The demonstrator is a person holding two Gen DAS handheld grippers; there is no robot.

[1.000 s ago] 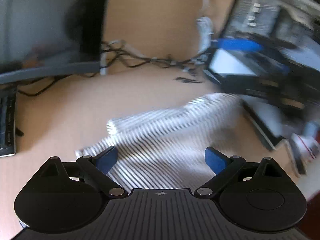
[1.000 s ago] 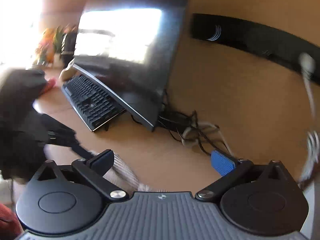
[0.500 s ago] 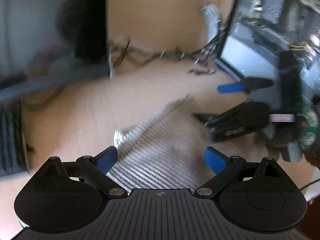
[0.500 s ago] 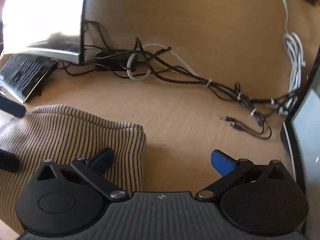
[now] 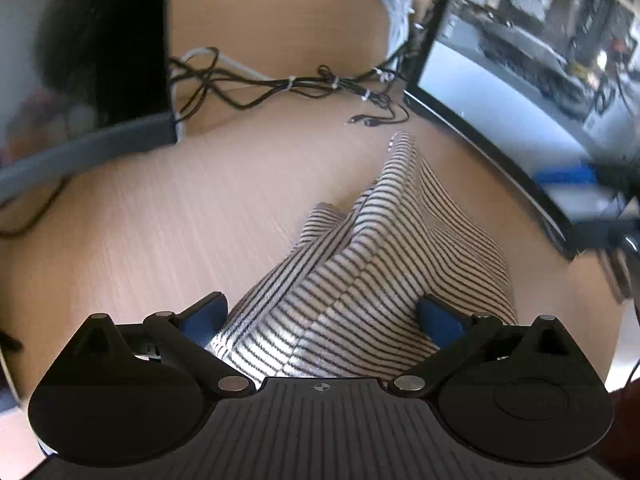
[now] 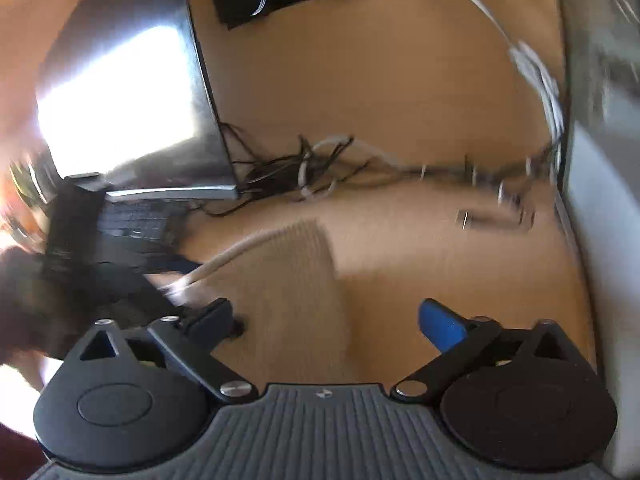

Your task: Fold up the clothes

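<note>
Striped garment on a cluttered wooden desk

Desk (image 5: 168, 216) bears two monitors (image 5: 500, 92), cables (image 5: 280, 84); the striped garment (image 5: 360, 272) lies bunched between the left gripper's (image 5: 320, 316) wide jaws. Right gripper (image 6: 326, 318) hangs wide, empty.

No legible text or labels.

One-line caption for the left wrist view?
Open left claw straddles bunched striped garment on wooden desk, between two monitors.
</note>
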